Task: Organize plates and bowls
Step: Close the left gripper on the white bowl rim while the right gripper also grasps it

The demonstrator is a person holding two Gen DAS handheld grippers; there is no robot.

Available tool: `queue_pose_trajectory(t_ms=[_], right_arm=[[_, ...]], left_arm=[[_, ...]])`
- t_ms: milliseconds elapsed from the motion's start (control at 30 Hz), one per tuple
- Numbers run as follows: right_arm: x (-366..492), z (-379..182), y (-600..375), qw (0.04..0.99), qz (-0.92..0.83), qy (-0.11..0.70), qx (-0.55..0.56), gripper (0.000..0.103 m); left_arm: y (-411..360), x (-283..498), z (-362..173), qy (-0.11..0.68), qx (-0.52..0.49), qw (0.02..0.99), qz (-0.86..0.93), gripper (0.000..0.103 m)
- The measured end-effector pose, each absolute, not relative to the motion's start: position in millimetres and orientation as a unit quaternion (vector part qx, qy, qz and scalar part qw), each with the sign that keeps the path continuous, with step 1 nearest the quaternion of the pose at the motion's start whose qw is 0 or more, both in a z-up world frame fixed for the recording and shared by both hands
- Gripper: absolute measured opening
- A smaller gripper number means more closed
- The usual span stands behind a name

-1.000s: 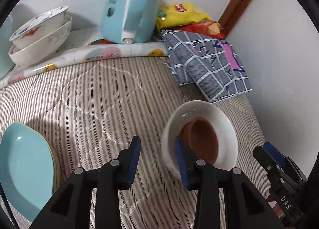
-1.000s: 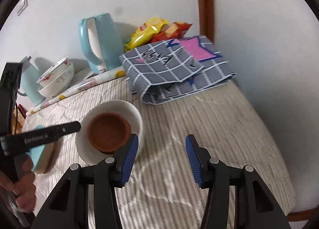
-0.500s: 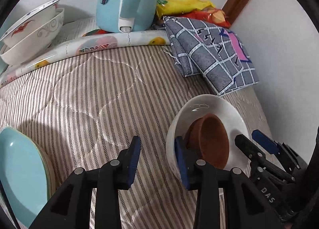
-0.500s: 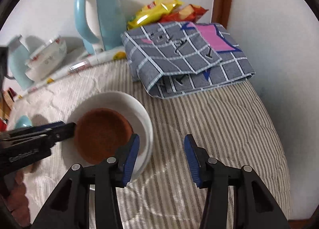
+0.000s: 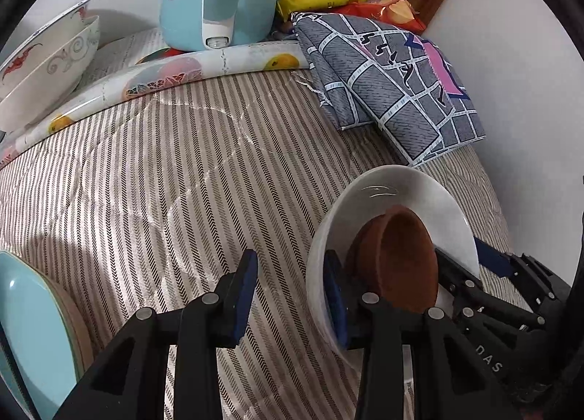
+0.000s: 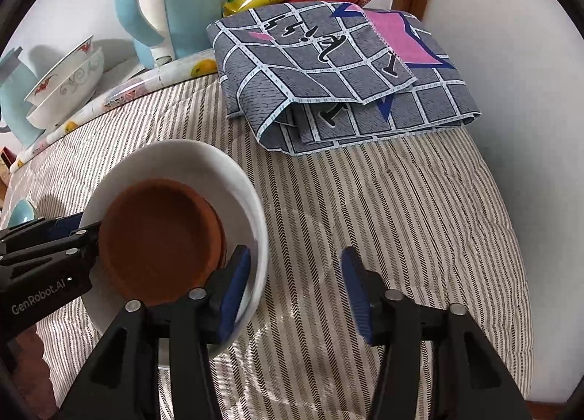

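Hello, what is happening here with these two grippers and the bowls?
A person is sorting dishes on a striped quilt. Both grippers straddle opposite rims of the white bowl, which holds a brown dish. The left gripper and right gripper are open; the right's jaws just opened wider. Nothing is lifted yet.

Your left gripper (image 5: 290, 294) hides the near rim of the white bowl (image 5: 383, 182) in the left wrist view, so you cannot tell whether its right pad touches that rim or the brown dish (image 5: 398, 259). The teal plate (image 5: 29, 328) runs off the left edge, and what lies under it shows only as a thin tan edge. The stacked patterned bowls (image 5: 47, 62) are cut by the frame. In the right wrist view your right gripper (image 6: 295, 290) covers the bowl's lower rim, which looks blurred beside the left pad. The kettle (image 6: 164, 0) loses its top.
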State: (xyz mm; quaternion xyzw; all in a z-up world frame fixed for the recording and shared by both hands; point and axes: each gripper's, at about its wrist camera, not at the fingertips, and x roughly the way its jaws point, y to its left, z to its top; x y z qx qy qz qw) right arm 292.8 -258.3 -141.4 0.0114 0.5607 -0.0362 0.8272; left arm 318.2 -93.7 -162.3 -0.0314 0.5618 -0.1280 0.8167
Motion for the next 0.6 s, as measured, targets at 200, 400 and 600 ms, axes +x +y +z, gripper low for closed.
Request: queue_pose_trajectory(t_ms=[200, 400, 600], right_arm=[[296.8, -145.6, -266.1, 0.820, -0.030, 0.570, 0.024, 0.062], [296.4, -146.0, -264.5, 0.819, -0.034, 0.573, 0.019, 0.063], [295.9, -146.0, -255.9, 0.828, -0.001, 0.558, 0.055, 0.027]], left_arm=[[-90.7, 320.3, -166.7, 0.561, -0.045, 0.815, -0.137, 0.035], [-91.0, 320.0, -167.1, 0.555, -0.056, 0.816, -0.152, 0.026], [-98.4, 317.8, -162.8, 0.545, -0.060, 0.820, -0.161, 0.011]])
